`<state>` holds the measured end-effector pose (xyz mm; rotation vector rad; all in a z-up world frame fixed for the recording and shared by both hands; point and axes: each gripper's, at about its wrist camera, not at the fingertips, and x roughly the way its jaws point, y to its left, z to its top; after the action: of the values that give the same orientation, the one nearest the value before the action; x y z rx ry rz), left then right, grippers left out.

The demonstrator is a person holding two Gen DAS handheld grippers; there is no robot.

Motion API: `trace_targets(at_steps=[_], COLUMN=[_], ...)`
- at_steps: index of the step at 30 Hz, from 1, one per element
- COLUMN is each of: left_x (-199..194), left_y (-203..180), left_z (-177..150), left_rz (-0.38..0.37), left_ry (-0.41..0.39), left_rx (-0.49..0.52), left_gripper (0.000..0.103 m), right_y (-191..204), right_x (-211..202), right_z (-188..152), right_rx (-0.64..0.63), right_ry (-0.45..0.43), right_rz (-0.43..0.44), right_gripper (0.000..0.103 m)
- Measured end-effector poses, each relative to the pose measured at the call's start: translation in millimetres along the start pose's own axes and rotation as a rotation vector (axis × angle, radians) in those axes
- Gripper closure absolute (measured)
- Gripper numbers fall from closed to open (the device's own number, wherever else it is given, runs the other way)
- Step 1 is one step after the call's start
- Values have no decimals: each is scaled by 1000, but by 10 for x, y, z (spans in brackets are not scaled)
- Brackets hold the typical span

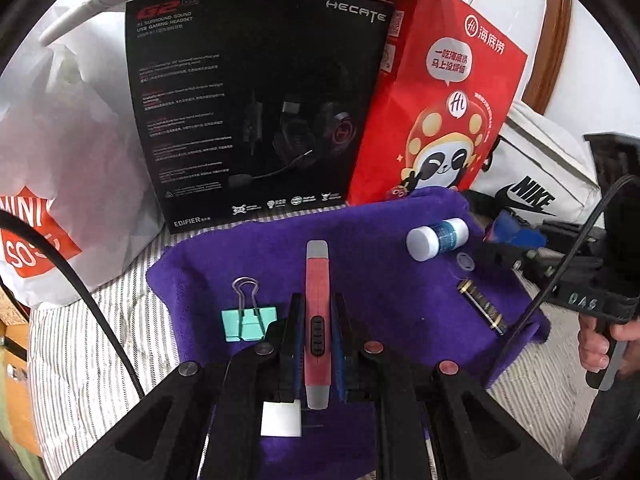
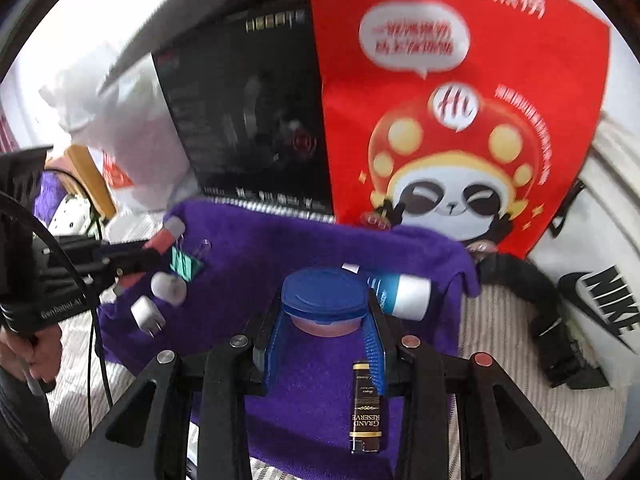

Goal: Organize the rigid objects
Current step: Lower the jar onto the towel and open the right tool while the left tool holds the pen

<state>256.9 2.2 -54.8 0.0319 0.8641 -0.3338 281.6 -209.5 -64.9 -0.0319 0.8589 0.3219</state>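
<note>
Red pen-shaped tool (image 1: 318,320) sits clamped in the closed left gripper (image 1: 317,312) at lower centre, while the right gripper (image 2: 325,312) pinches a blue-lidded jar (image 2: 324,300) above the purple cloth (image 2: 280,248).

Black headset box (image 1: 256,104), red panda bag (image 1: 436,100), white Nike bag (image 1: 532,168) behind.

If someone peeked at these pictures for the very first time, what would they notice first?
Probably the big red bag with the cartoon panda, standing at the back beside the black headset box. Next comes the bright purple cloth spread on the striped sheet. On it, the left gripper pinches a red pen-shaped gadget, and the right gripper holds a little blue-lidded tub.
</note>
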Motion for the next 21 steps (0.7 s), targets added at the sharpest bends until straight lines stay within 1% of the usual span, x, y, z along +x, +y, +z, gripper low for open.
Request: trace_targets(at_steps=[3, 8, 12, 17, 21], left_x=[16, 48, 115, 176, 172], left_y=[54, 116, 131, 92, 69], left_z=[-14, -31, -54, -79, -78], left_rz=[-16, -2, -3, -11, -11], left_ry=[8, 19, 37, 57, 58], left_rx=[-17, -23, -25, -10, -1], left_gripper=[91, 91, 91, 91, 91], right_y=[11, 65, 61, -59, -56], right_x=[187, 447, 566, 689, 731], right_z=[-58, -132, -173, -190, -181], right_rx=[-13, -35, -58, -24, -30], right_ry=[40, 80, 90, 110, 92], right_rz=[10, 0, -22, -38, -45], right_gripper=[68, 68, 68, 68, 68])
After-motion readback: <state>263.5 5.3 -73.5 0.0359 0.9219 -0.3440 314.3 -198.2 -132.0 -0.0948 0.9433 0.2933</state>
